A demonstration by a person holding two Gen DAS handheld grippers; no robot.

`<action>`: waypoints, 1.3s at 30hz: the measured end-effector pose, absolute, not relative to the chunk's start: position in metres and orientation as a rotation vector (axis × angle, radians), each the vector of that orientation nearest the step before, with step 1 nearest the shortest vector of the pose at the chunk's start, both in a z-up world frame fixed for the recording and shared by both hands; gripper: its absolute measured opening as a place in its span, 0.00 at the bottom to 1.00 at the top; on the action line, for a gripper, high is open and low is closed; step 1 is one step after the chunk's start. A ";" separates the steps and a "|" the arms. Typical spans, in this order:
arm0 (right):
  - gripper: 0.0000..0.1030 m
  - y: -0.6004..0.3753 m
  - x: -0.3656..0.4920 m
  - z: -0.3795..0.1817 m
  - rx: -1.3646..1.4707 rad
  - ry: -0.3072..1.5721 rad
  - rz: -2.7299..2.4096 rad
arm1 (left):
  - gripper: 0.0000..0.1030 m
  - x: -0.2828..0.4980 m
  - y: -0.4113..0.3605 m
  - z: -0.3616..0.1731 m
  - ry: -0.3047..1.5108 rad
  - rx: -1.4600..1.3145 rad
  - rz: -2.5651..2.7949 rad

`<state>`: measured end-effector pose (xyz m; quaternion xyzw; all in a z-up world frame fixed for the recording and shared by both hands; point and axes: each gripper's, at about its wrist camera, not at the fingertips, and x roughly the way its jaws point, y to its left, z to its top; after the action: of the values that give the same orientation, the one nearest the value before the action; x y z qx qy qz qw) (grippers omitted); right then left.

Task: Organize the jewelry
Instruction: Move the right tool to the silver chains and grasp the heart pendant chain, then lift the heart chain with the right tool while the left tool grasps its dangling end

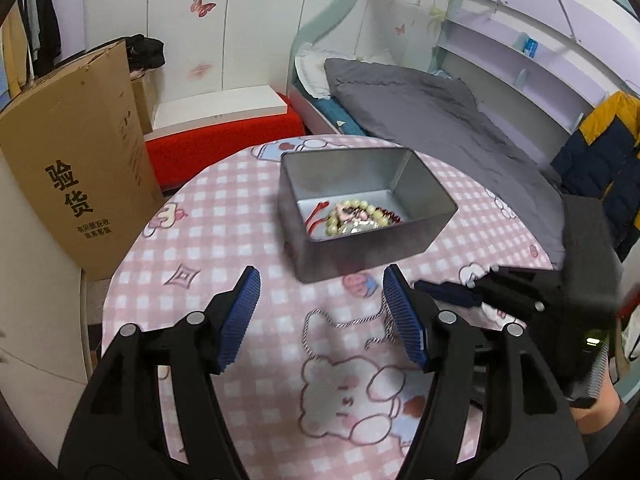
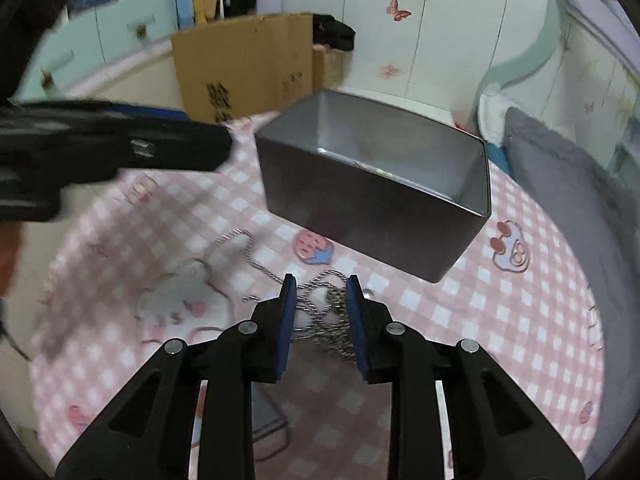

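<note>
Black two-finger grippers, blue pads, silver pivots.

Left gripper (image 1: 320, 312), low in its own wrist view: black angular linkage arms with triangular cut-outs, round silver pins at the joints, ribbed blue pads (image 1: 240, 320) on the inner finger faces. Right gripper (image 2: 321, 320), bottom centre of its own view: same black links, same silver pins, smooth-edged blue pads (image 2: 286, 332). At the lower right of the left view, blurred: a boxy black body, a small green light, a dark grey sleeve (image 1: 612, 420).
</note>
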<state>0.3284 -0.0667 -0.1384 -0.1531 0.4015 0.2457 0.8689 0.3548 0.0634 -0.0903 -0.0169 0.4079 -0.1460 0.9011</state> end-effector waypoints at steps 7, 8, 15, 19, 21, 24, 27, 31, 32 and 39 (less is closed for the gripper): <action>0.13 -0.071 0.333 -0.145 -0.325 0.844 0.506 | 0.62 0.351 0.068 -0.096 0.851 -0.042 -0.299; 0.13 -0.075 0.332 -0.140 -0.300 0.833 0.514 | 0.62 0.351 0.069 -0.096 0.847 -0.046 -0.299; 0.13 -0.111 0.315 -0.079 -0.144 0.731 0.558 | 0.62 0.344 0.053 -0.100 0.843 -0.041 -0.346; 0.13 -0.130 0.306 -0.053 -0.116 0.673 0.542 | 0.62 0.340 0.032 -0.106 0.851 -0.011 -0.387; 0.13 -0.138 0.304 -0.043 -0.104 0.653 0.532 | 0.62 0.339 0.020 -0.112 0.861 0.009 -0.398; 0.13 -0.156 0.297 -0.030 -0.085 0.614 0.507 | 0.62 0.340 0.005 -0.120 0.877 0.034 -0.404; 0.13 -0.169 0.297 -0.023 -0.068 0.595 0.493 | 0.62 0.342 -0.009 -0.129 0.895 0.063 -0.410; 0.13 -0.182 0.297 -0.021 -0.049 0.578 0.476 | 0.62 0.345 -0.023 -0.139 0.914 0.091 -0.405; 0.13 -0.184 0.297 -0.021 -0.043 0.575 0.474 | 0.62 0.346 -0.026 -0.141 0.918 0.093 -0.407; 0.13 -0.188 0.301 -0.030 -0.029 0.604 0.489 | 0.61 0.360 -0.037 -0.157 0.961 0.093 -0.359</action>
<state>0.3009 -0.1877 -0.0299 -0.0143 0.2945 0.2382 0.9254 0.3604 -0.0371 -0.1567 0.0446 0.4594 -0.1715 0.8704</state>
